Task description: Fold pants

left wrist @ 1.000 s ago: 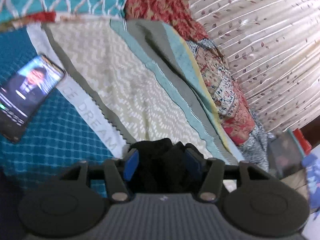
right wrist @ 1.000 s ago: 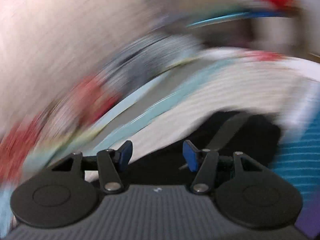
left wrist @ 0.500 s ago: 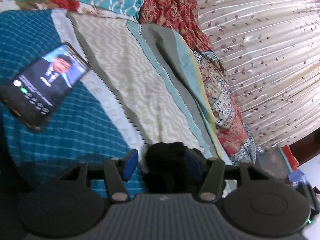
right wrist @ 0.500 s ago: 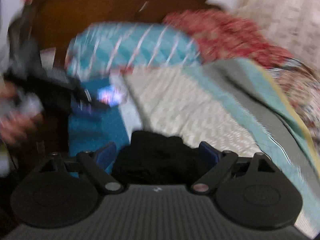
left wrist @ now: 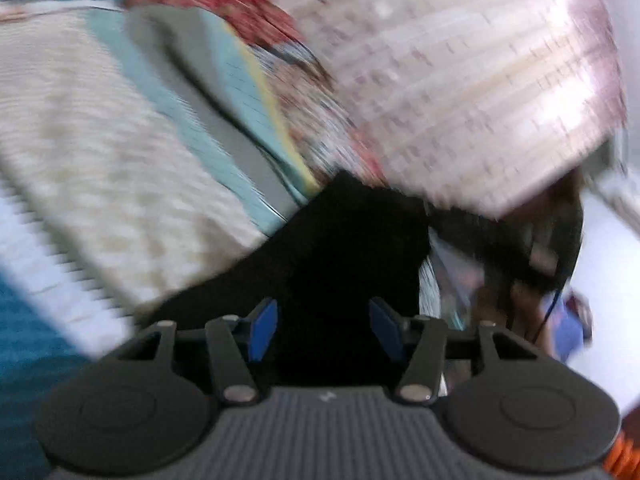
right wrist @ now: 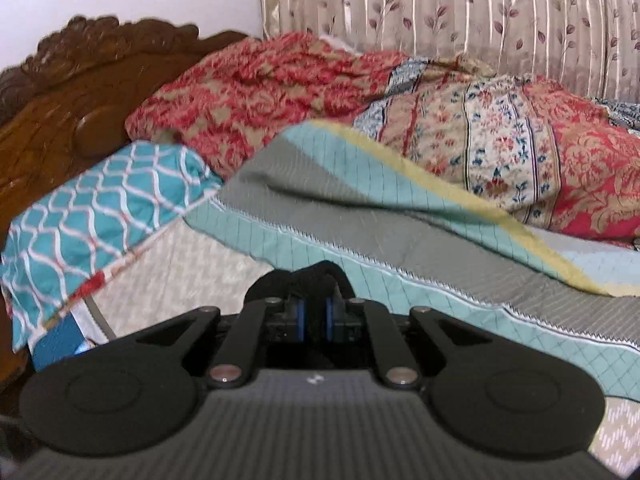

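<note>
The black pants [left wrist: 344,248] stretch from my left gripper [left wrist: 324,334] out over the bed; the left wrist view is smeared by motion. The gripper's blue pads [left wrist: 262,334] stand about half apart and are closing, with a thick bunch of the black cloth filling the gap. In the right wrist view my right gripper [right wrist: 315,316] is closing, its pads [right wrist: 298,316] nearly together with a fold of the black pants [right wrist: 316,276] pinched between them. The rest of the pants is hidden below that gripper.
The bed carries a beige, grey and teal quilt [right wrist: 360,240], a teal lattice pillow [right wrist: 104,208] and a heap of red floral blankets [right wrist: 500,144]. A carved wooden headboard [right wrist: 80,92] is at the left and a leaf-print curtain [right wrist: 460,12] behind. Something dark and blurred [left wrist: 504,240] is at the left view's right.
The right gripper went from wide open to nearly together on black cloth and swung round to face the headboard. The left view swung right, losing the phone; the pants now reach further ahead.
</note>
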The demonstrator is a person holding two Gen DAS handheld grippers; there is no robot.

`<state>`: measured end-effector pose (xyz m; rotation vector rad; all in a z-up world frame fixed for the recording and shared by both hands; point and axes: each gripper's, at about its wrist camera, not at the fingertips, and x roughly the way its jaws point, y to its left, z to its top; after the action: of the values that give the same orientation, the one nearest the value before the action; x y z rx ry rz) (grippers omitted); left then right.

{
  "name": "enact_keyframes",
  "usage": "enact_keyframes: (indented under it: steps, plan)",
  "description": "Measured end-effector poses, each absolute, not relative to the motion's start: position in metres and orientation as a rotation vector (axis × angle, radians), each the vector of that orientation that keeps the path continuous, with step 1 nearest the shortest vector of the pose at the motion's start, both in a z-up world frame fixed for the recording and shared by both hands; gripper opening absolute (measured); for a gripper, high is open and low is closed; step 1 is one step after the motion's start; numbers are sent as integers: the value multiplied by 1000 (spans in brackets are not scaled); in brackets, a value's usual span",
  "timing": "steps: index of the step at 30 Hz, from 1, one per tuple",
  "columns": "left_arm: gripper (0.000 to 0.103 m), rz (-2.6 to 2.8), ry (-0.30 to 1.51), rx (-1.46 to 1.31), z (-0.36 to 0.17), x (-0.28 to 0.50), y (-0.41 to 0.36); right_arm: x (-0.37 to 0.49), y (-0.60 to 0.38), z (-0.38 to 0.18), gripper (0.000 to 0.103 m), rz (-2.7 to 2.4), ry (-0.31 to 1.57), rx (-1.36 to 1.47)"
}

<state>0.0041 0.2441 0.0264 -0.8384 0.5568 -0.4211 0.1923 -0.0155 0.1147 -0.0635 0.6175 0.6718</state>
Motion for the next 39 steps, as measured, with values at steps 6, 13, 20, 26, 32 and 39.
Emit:
enact_keyframes:
  steps: [6, 13, 20, 26, 32, 39]
  plan:
    - [21, -386, 766, -568, 4, 69, 187, 170, -44, 137, 12, 797, 602, -45]
    - [18, -160, 716, -838, -26, 90, 245, 95, -33, 113, 12, 1050, 652, -49]
    - [19, -175, 836, -836, -43, 76, 269, 54, -17, 38, 12, 1087, 762, -92]
    - [52, -206, 774, -962, -36, 14, 307, 48, 5, 12, 13, 1069, 793, -140]
    - [84, -237, 746, -923, -9, 13, 302, 39, 29, -6, 17, 1058, 772, -239]
    - [28, -218, 868, -499, -5, 35, 238, 47, 16, -2, 25, 1090, 846, -200]
